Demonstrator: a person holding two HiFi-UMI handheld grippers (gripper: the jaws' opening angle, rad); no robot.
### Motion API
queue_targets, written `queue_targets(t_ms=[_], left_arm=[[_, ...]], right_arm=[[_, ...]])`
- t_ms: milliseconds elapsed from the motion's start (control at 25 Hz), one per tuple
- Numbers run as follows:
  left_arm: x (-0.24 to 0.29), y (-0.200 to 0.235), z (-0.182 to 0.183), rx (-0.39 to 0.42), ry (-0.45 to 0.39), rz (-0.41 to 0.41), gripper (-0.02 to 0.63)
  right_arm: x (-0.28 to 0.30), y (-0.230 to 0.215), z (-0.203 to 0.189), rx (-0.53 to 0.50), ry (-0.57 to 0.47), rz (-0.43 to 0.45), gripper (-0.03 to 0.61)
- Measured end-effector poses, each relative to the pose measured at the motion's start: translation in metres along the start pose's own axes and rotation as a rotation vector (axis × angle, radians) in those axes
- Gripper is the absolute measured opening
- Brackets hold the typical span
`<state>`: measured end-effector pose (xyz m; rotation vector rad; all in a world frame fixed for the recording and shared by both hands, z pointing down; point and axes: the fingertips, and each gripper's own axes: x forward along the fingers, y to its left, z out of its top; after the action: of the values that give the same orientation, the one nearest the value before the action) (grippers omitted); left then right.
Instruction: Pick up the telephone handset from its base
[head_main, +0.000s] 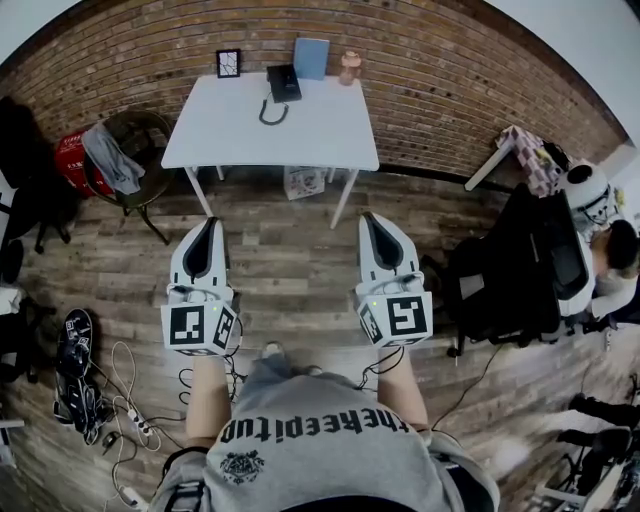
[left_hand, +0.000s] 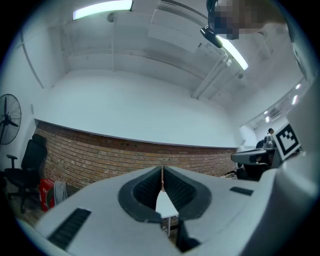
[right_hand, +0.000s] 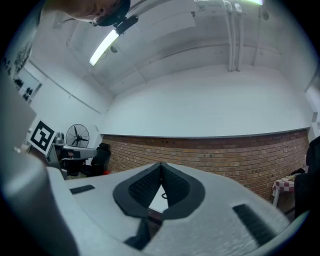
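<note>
The black telephone (head_main: 283, 82) stands at the back of a white table (head_main: 230, 130) by the brick wall, its handset lying on the base and its cord (head_main: 272, 112) curling forward. Both grippers hover over the wooden floor, well short of the table. My left gripper (head_main: 209, 222) is shut with nothing in it, and my right gripper (head_main: 369, 217) is shut and empty too. In the left gripper view the left gripper (left_hand: 162, 170) has its jaws together, with a sliver of table (left_hand: 167, 206) below them. The right gripper (right_hand: 161, 165) shows the same in its own view.
A small picture frame (head_main: 228, 63), a blue board (head_main: 311, 58) and a pinkish jar (head_main: 349, 67) stand beside the phone. A chair with clothes (head_main: 125, 160) stands left of the table, a box (head_main: 303, 182) under it. Cables (head_main: 120, 400) lie at left, black chairs (head_main: 510, 270) at right.
</note>
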<state>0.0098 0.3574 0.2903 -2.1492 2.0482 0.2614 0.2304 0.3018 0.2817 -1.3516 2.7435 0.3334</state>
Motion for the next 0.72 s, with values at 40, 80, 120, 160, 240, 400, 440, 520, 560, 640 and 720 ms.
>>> queue_targets(t_ms=[40,80,120,160,240,400,440,520,560,640,720], left_arm=[[0.002,0.004,-0.001,-0.001,-0.002,-0.001,0.013],[0.005,0.007,-0.001,-0.002,-0.004,-0.002,0.012],[0.007,0.011,-0.001,-0.002,-0.008,-0.002,0.013],[0.01,0.015,-0.001,-0.002,-0.013,-0.003,0.014],[0.016,0.022,0.0,-0.001,-0.017,-0.001,0.012],[0.029,0.039,0.003,-0.012,-0.007,0.007,0.013],[0.033,0.043,0.004,-0.013,-0.003,0.007,0.012],[0.039,0.051,0.003,-0.014,0.001,0.001,0.014],[0.042,0.056,0.002,-0.015,0.0,-0.004,0.013],[0.046,0.066,-0.002,-0.012,-0.01,-0.016,0.013],[0.048,0.077,-0.008,-0.01,-0.021,-0.026,0.012]], right_arm=[[0.004,0.001,0.0,-0.001,-0.002,-0.004,0.003],[0.008,0.001,0.0,0.0,-0.008,-0.01,0.003],[0.012,0.001,0.001,0.003,-0.019,-0.016,0.003],[0.016,0.001,0.002,0.008,-0.034,-0.021,0.003],[0.024,0.001,0.003,0.026,-0.056,-0.023,0.003],[0.043,0.003,-0.002,0.045,-0.053,-0.034,0.003],[0.048,0.004,-0.003,0.045,-0.052,-0.037,0.003],[0.059,0.007,-0.004,0.046,-0.051,-0.041,0.003],[0.064,0.009,-0.004,0.047,-0.052,-0.043,0.003],[0.073,0.015,-0.004,0.047,-0.056,-0.046,0.003],[0.08,0.021,-0.005,0.048,-0.057,-0.05,0.003]])
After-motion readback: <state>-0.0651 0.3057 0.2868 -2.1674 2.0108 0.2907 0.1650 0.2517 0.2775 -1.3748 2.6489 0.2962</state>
